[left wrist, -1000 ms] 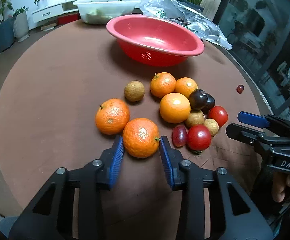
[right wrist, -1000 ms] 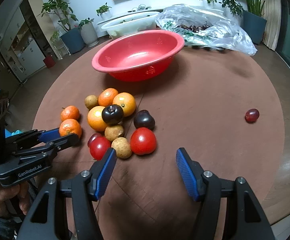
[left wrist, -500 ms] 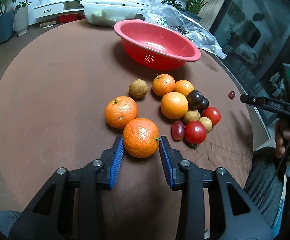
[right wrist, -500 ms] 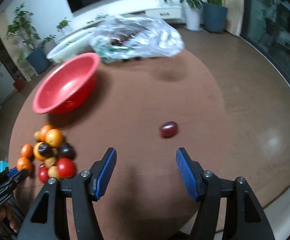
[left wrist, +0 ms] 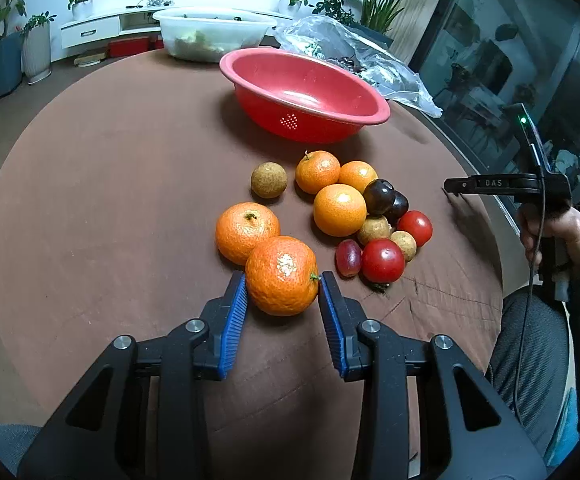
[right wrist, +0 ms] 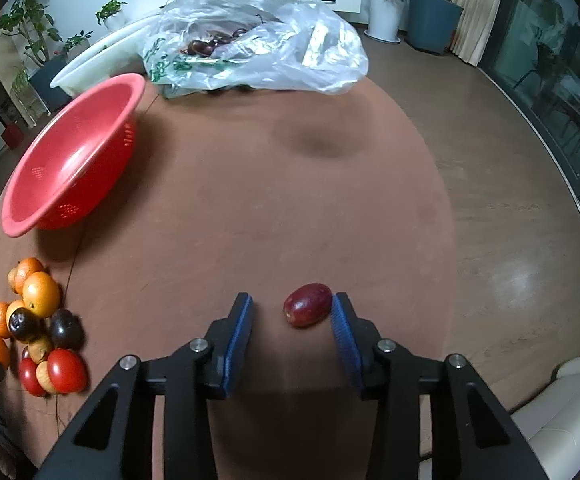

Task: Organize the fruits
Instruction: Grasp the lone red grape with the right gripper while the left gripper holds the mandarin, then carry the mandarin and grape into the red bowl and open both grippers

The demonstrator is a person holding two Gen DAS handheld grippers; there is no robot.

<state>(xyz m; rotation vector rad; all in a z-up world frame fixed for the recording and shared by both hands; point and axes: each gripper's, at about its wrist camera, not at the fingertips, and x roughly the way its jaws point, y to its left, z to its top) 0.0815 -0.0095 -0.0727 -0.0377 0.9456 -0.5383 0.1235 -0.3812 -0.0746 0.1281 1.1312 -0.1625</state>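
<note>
1. The left gripper (left wrist: 282, 292) is still clamping the mandarin (left wrist: 281, 275) beside the fruit pile.
2. The right gripper (right wrist: 292, 314) — having swung away from the pile — is straddling the stray grape (right wrist: 307, 310), jaws apart, ready to gather it.

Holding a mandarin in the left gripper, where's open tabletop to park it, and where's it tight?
Bare cloth lies left of the mandarin and red colander, out to the table edge; also between colander, plastic bag and lone grape. Crowded: the fruit cluster right of the left gripper.
</note>
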